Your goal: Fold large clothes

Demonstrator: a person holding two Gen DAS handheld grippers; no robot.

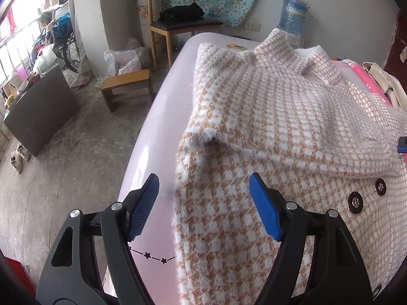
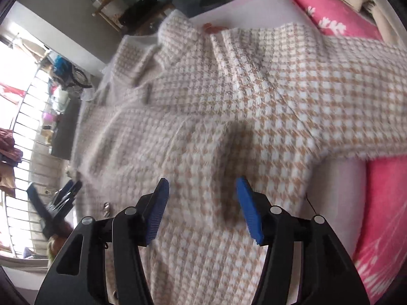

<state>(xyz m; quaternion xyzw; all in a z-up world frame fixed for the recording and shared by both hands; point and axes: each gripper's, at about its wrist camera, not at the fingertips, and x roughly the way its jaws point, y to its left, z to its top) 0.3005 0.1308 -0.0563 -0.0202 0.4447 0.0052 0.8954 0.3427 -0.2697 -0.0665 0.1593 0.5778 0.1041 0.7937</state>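
Blue-padded and black-framed, the left gripper (image 1: 203, 203) points steeply down over the near left edge of the pale pink table (image 1: 157, 117), its jaws spread wide with nothing between them; one pad hangs over bare table, the other over the coat's hem side. The right gripper (image 2: 202, 209) also tilts down, above the middle of the coat (image 2: 229, 106), jaws parted and gripping nothing; that view is motion-blurred.

Fuzzy, in a tan-and-white houndstooth check, the coat lies spread across most of the table, collar (image 1: 285, 58) toward the far edge. One sleeve (image 1: 203, 117) is folded in along the left edge, its cuff resting on the body. Metal snap buttons (image 1: 354, 202) show on the front panel, toward the right. A pink floral blanket (image 2: 381, 203) lies just beside the coat at the table's right side.
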